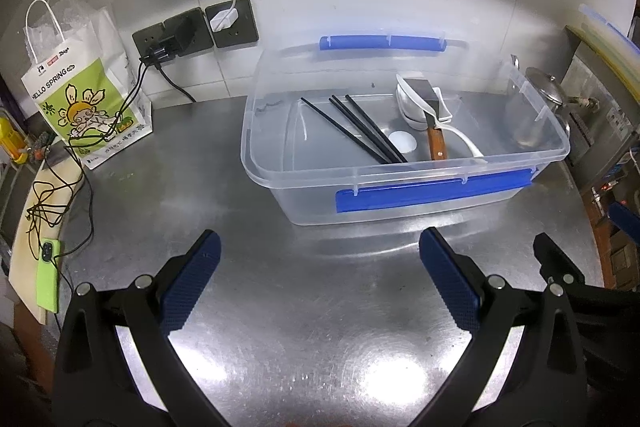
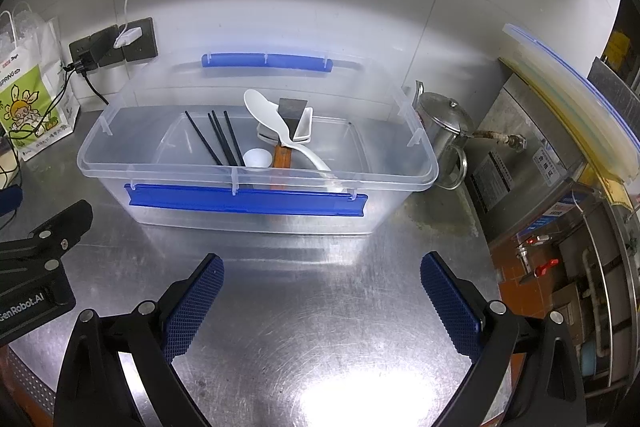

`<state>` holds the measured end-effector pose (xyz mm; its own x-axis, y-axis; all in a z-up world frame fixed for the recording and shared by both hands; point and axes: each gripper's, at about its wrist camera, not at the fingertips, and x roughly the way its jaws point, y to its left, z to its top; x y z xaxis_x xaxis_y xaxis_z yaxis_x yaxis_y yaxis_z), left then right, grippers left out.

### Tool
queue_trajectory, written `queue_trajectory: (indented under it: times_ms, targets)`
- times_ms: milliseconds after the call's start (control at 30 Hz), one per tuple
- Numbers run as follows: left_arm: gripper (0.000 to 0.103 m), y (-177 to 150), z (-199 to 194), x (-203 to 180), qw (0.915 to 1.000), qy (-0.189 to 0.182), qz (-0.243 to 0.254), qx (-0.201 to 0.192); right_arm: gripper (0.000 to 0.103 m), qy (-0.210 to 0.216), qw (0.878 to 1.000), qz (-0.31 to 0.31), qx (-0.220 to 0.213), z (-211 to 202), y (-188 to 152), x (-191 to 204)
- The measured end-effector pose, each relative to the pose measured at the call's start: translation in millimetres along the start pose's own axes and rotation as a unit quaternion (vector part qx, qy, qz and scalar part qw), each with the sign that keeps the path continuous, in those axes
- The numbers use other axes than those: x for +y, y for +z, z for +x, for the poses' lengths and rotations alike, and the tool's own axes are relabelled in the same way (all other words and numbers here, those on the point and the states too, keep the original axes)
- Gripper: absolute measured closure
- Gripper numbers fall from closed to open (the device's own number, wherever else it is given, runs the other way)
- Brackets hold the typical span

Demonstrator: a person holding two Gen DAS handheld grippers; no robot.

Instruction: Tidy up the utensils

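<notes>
A clear plastic bin (image 1: 404, 174) (image 2: 256, 183) with blue clips stands on the steel table. Inside lie several black chopsticks (image 1: 360, 127) (image 2: 218, 137), a white rice paddle (image 1: 440, 117) (image 2: 272, 123), a metal scraper with a wooden handle (image 1: 434, 131) (image 2: 290, 121), a white dish (image 1: 410, 109) (image 2: 306, 129) and a small white round piece (image 1: 402, 141) (image 2: 258, 157). My left gripper (image 1: 320, 255) hovers open in front of the bin, nothing between its fingers. My right gripper (image 2: 322, 277) is open too, empty, just short of the bin's front wall.
A paper bag (image 1: 86, 95) (image 2: 30, 99) stands at the back left under wall sockets (image 1: 196, 31) with cables. A green phone (image 1: 48, 273) lies at the left edge. A steel kettle (image 2: 442, 131) (image 1: 548, 95) sits right of the bin, by stacked lids (image 2: 568, 99). The table's right edge drops off.
</notes>
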<state>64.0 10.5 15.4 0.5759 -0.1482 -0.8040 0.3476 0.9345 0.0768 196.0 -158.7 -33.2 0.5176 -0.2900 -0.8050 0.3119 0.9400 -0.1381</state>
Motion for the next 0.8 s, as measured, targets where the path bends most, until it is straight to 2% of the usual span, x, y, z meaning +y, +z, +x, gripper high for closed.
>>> queue_trajectory:
  times_ms: [800]
  targets:
    - [0.008, -1.6, 4.9, 0.0, 0.9998, 0.017, 0.007, 0.013, 0.005, -0.005, 1.000, -0.007, 0.003, 1.7, 3.4, 3.5]
